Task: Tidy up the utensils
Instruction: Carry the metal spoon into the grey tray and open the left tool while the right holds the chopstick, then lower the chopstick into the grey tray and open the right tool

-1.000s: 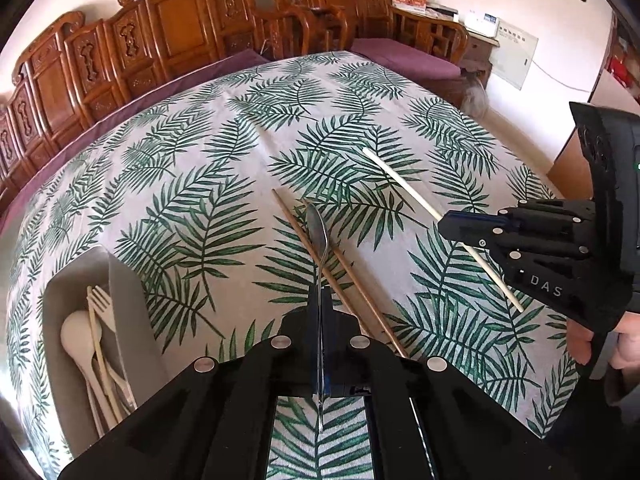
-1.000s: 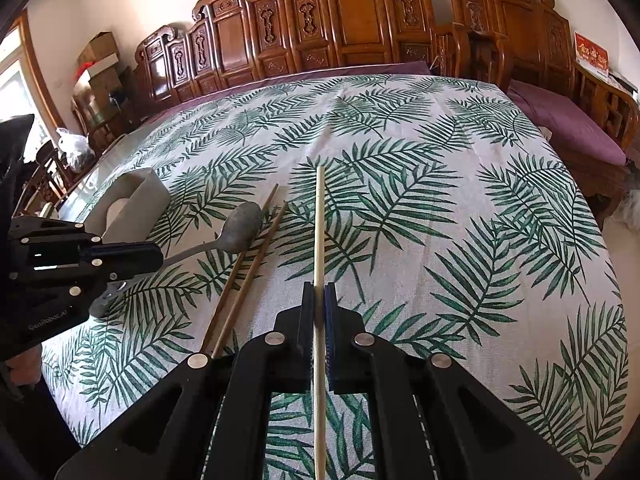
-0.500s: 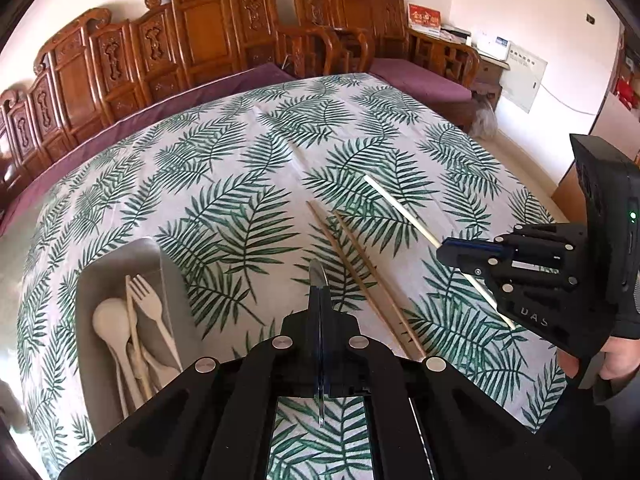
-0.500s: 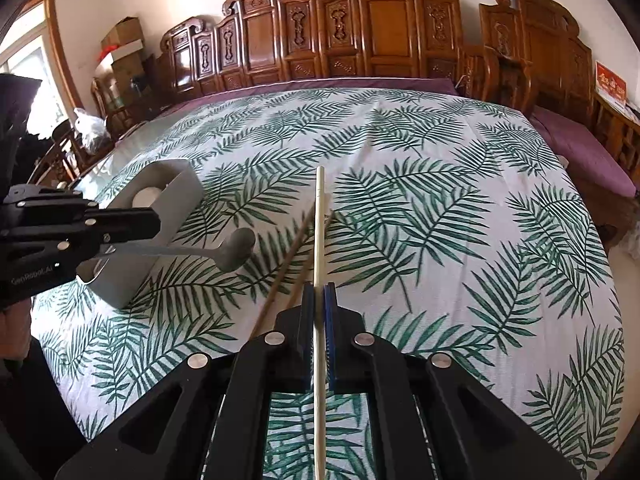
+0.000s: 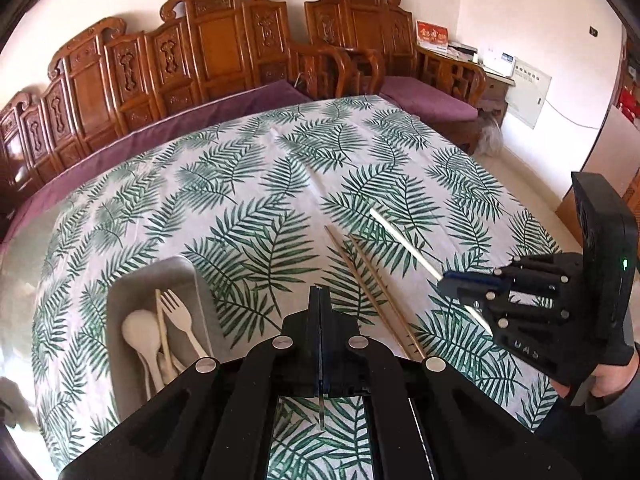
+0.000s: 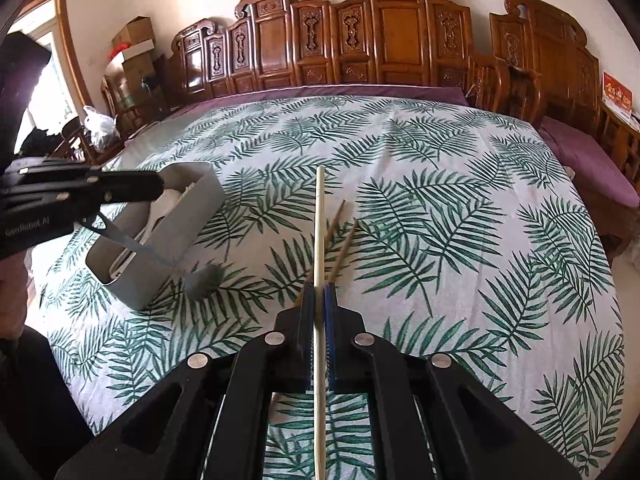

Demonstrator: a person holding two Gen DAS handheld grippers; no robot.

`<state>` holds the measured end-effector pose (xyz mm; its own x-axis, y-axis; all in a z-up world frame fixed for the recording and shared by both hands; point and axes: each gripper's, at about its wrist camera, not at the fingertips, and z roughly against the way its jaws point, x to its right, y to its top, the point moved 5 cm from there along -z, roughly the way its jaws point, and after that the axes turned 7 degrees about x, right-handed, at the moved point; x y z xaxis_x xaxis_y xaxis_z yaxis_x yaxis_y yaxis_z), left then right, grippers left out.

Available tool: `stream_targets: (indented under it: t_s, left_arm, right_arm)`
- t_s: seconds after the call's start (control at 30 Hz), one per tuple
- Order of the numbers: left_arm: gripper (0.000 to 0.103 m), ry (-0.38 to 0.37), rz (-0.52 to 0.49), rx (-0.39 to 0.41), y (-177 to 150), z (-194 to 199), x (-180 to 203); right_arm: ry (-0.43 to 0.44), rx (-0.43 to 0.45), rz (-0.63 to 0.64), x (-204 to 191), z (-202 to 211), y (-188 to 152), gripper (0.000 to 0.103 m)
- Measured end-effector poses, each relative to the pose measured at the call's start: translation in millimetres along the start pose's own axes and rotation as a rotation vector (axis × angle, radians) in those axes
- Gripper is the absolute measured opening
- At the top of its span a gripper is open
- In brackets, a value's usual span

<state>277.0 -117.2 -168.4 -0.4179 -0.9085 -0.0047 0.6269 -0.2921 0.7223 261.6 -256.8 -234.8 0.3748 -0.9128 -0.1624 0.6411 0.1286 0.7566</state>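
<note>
While both tongs hang above the palm-leaf tablecloth (image 6: 440,184), my left gripper (image 5: 321,300) has its jaws pressed together on a metal spoon (image 6: 202,278). From its own camera I see only the thin handle edge between the pads. The right wrist view shows the spoon slanting down from that gripper, bowl lowest, beside the near corner of the grey utensil tray (image 6: 188,224); whether the bowl touches the cloth I cannot tell.

My right gripper (image 6: 319,300) is pinching a pale chopstick (image 6: 319,216), blue pads closed on its shaft. The stick runs straight forward from the pads and also back toward the camera, and it is held off the cloth.

Two brown wooden chopsticks (image 5: 372,288) lie loose on the cloth, nearly parallel and close together, between the two grippers.

Tray contents, left wrist view: a cream spoon (image 5: 138,330), a cream fork (image 5: 176,312), and one pale stick (image 5: 162,328) lying among them. Further cream pieces lie underneath, not distinguishable.

Writing: raised letters on the side of the right gripper, seen upside down, possibly "DAS". White print on the left gripper's side reads roughly "GenRobot AI". A red card (image 5: 431,35) with gold characters stands on a cabinet by the wall, illegible.

Carved wooden benches (image 6: 360,40) with purple cushions stand behind the table.
</note>
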Motion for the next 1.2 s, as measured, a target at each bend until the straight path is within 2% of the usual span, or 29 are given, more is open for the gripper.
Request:
stream_targets:
  t_s: [0.4, 0.77, 1.0, 1.2]
  left_arm:
    - [0.000, 0.032, -0.001, 0.025, 26, 14, -18]
    - [0.000, 0.110, 0.032, 0.085, 53, 30, -65]
    - [0.000, 0.162, 0.108, 0.092, 43, 14, -114]
    - [0.000, 0.164, 0.157, 0.095, 22, -2, -137]
  right_arm:
    - [0.015, 0.007, 0.007, -11, 5, 5, 0.006]
    - [0.042, 0.016, 0.029, -40, -2, 28, 0.006]
    - [0.070, 0.014, 0.043, -61, -22, 39, 0.006]
    - [0.070, -0.021, 0.063, -67, -40, 29, 0.006]
